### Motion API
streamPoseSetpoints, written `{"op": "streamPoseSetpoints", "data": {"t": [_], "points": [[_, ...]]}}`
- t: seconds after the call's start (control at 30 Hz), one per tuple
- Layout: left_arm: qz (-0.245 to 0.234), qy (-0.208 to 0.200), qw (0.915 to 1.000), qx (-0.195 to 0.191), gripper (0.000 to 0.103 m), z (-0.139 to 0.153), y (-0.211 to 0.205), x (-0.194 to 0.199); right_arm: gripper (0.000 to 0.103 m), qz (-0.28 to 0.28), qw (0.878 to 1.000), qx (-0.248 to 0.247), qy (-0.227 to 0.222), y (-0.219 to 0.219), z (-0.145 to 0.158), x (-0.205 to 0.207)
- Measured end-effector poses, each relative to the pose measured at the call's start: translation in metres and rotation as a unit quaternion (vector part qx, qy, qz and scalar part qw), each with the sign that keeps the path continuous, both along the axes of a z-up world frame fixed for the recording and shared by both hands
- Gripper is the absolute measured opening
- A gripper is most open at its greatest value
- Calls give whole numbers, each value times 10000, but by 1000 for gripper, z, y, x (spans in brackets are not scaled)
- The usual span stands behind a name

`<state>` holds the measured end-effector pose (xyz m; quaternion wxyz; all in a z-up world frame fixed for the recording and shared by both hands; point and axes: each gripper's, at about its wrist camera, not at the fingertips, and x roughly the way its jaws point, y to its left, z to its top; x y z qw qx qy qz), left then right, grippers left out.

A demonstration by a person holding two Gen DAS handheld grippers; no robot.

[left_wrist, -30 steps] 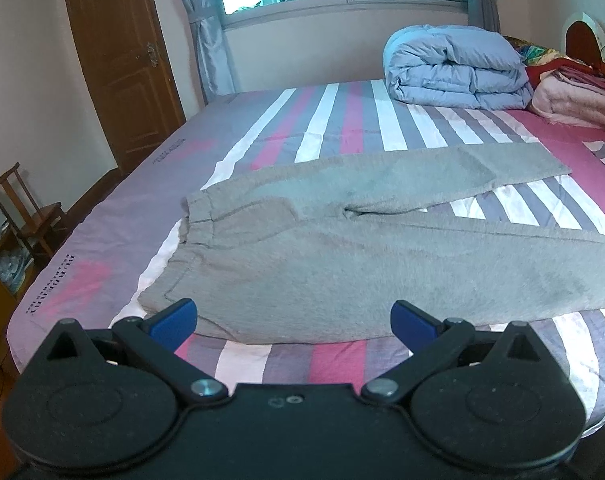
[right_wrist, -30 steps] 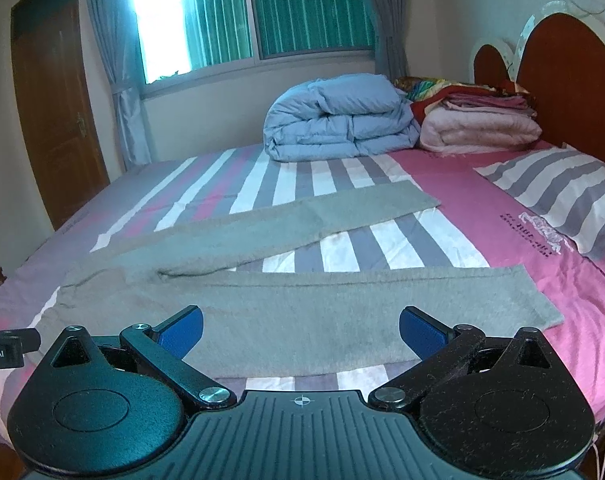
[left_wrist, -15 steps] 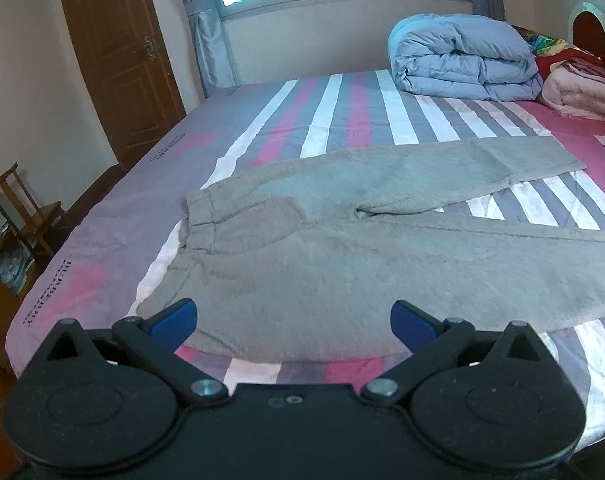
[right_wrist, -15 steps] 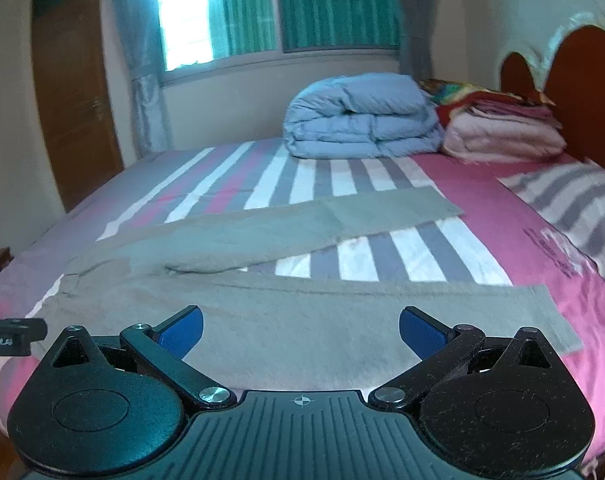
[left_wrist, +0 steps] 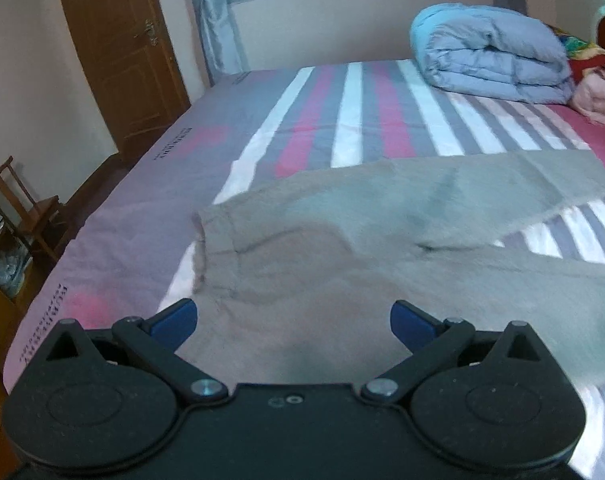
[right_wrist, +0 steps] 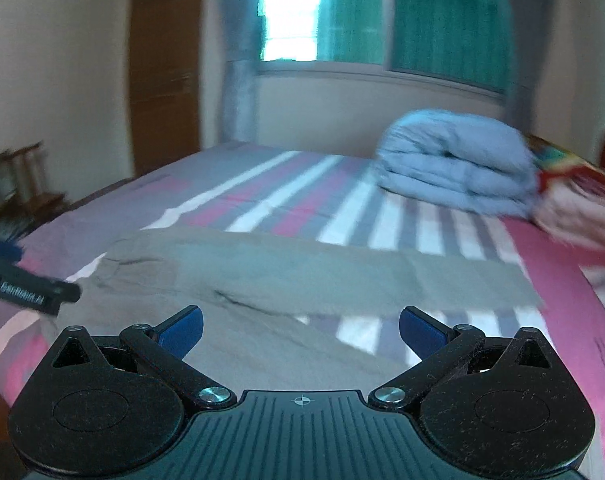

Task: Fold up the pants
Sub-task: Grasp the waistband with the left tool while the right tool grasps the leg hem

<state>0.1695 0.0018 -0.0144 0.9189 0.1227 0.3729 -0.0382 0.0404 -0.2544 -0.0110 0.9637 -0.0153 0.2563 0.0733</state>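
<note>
Grey sweatpants [left_wrist: 342,256] lie spread flat on the striped bed, waistband to the left, legs splayed to the right. My left gripper [left_wrist: 293,320] is open and empty, just above the near waist and hip part. The pants also show in the right wrist view [right_wrist: 262,280], which is blurred. My right gripper [right_wrist: 300,328] is open and empty over the crotch and near leg. The left gripper's body [right_wrist: 26,284] shows at the left edge of the right wrist view.
A folded blue duvet [left_wrist: 490,56] and pink and red blankets [left_wrist: 598,88] sit at the far right of the bed [left_wrist: 354,116]. A wooden door [left_wrist: 118,48] and a small wooden chair [left_wrist: 22,208] stand beyond the bed's left edge.
Both grippers moved forward and closer to the pants. The right gripper swung left toward the crotch area; its view is motion-blurred. Both stay open.
</note>
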Motion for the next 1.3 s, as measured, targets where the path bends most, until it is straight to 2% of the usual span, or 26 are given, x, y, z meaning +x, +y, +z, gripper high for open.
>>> {"op": "streamPoseSetpoints", "data": {"t": [0.1,0.2,0.33,0.43,0.57,0.7,0.77,0.87,0.9,0.93,0.97,1.0,1.07,1.17,1.2,1.23,1.27,1.3], "points": [[226,102,9997,-77,93,-2,20,41,103,525,9982,-271,25,12,0,41],[547,364,9978,-66,94,-13,42,87,103,1240,9903,-617,75,27,-6,90],[1014,596,9930,-44,94,-33,75,148,103,1989,9739,-993,468,45,-34,164],[1219,745,9897,-14,94,-50,95,184,103,2316,9618,-1219,804,56,-62,217],[1435,1116,9825,-415,94,-82,123,227,103,2437,9526,-1359,1214,65,-101,292],[1471,1476,9758,-666,93,-117,132,255,103,2487,9478,-1407,1412,70,-128,362],[1515,1524,9721,-939,91,-131,136,265,103,2491,9459,-1436,1501,69,-142,389],[1346,1608,9653,-1557,90,-147,137,276,103,2500,9454,-1407,1546,72,-155,424],[1279,1709,9630,-1647,88,-152,134,278,103,2492,9463,-1327,1574,72,-159,435],[1242,1714,9645,-1579,87,-156,130,279,103,2474,9472,-1236,1625,73,-164,445],[1178,1642,9679,-1491,82,-157,126,279,103,2430,9478,-1190,1686,73,-169,452],[1088,1574,9702,-1489,69,-157,123,279,103,2384,9480,-1194,1740,74,-174,459],[1056,1506,9711,-1521,62,-154,120,277,101,2349,9463,-1210,1863,74,-185,467],[990,1384,9744,-1471,41,-147,116,272,59,2378,9455,-651,2127,68,-190,471],[976,1338,9749,-1489,29,-142,116,271,26,2471,9425,-591,2170,70,-187,468],[1005,1245,9767,-1429,16,-135,114,266,15,2530,9396,-682,2201,73,-185,464],[1047,1172,9789,-1308,11,-130,114,262,12,2510,9395,-840,2173,76,-182,458],[1046,1135,9783,-1386,9,-125,117,260,5,2503,9386,-988,2159,78,-178,451]]}}
